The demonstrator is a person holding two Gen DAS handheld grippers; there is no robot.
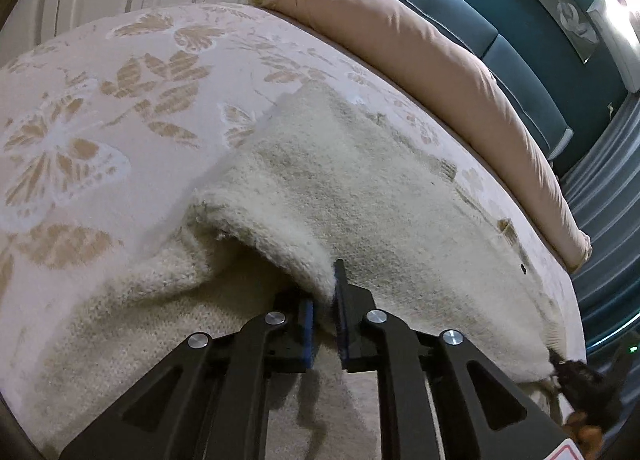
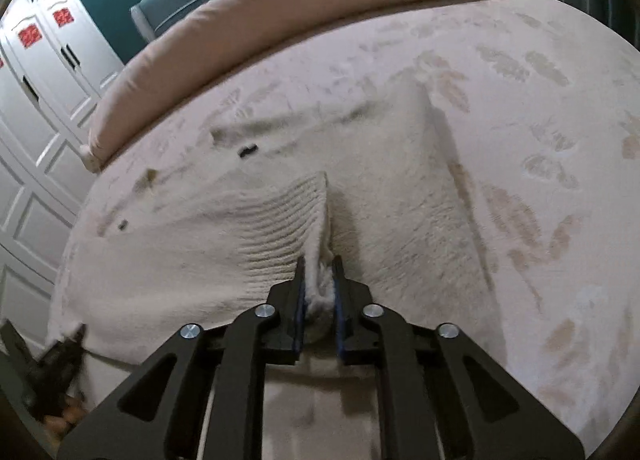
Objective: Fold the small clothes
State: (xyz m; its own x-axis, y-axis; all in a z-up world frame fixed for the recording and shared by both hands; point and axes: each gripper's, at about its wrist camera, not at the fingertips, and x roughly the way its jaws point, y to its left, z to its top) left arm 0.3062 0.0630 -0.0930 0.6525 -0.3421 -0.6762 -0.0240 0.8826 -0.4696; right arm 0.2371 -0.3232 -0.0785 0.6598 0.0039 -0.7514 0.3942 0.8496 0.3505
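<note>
A cream knitted sweater (image 1: 360,188) lies spread on the patterned bedspread (image 1: 100,108). My left gripper (image 1: 325,292) is shut on a raised fold at the sweater's near edge, the knit pinched between its blue pads. In the right wrist view the same sweater (image 2: 400,188) shows its ribbed hem (image 2: 260,228), and my right gripper (image 2: 319,280) is shut on a bunched bit of that near edge. The right gripper's tip (image 1: 576,376) shows at the lower right of the left wrist view. The left gripper's tip (image 2: 60,356) shows at the lower left of the right wrist view.
A long peach bolster pillow (image 1: 440,60) lies along the far side of the bed, against a teal padded headboard (image 1: 500,40). White wardrobe doors (image 2: 40,72) stand to the left. Bedspread with butterfly and leaf print stretches around the sweater.
</note>
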